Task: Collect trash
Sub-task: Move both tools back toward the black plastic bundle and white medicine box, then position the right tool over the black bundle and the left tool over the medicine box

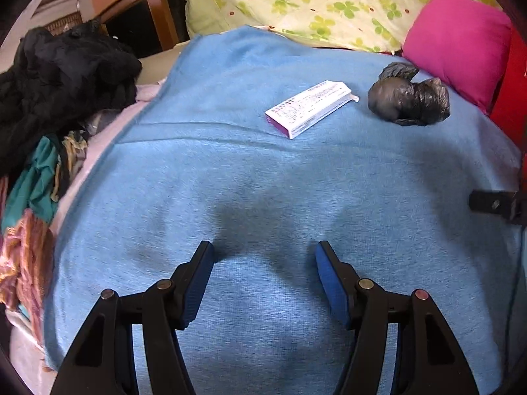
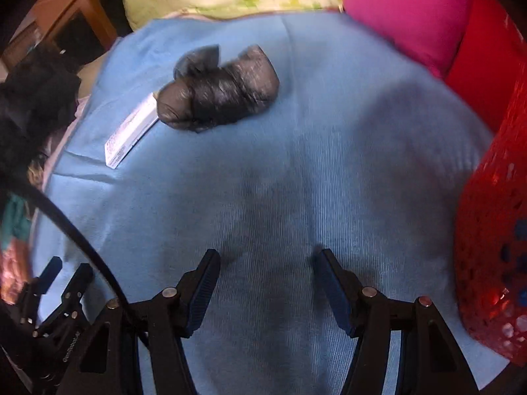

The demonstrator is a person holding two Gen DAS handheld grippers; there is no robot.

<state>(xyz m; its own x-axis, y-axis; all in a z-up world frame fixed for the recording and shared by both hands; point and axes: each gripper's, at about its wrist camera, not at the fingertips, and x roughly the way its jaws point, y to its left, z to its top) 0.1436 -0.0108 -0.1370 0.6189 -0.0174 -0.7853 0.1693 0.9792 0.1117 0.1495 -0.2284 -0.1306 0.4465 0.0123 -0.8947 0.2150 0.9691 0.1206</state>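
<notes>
two bits of trash on the bed, both grippers empty

the crumpled black plastic bag (image 1: 410, 100) lies on the blue blanket (image 1: 263, 181) near the far end of the bed, close to the pink pillow (image 1: 457, 46). it looks light, soft and slippery, likely to squash and slide under the pads, so a pinch across a bunched fold or its narrow twisted end seems safest. just beside it, to its left, lies a flat white and purple carton (image 1: 309, 108); it looks light and fairly stiff, thin enough to crush, and is best taken across its narrow width at a long edge.

count: one bag, one carton, two pieces of trash in all. one red mesh basket (image 2: 494, 247) stands at the right edge of the bed, probably where the trash goes.

the left gripper (image 1: 263, 256) hangs over bare blanket with its jaws apart and nothing between them. the right gripper (image 2: 266, 263) is likewise apart and empty, well short of the bag.

a heap of dark clothes (image 1: 62, 79) sits off the blanket's left side.
</notes>
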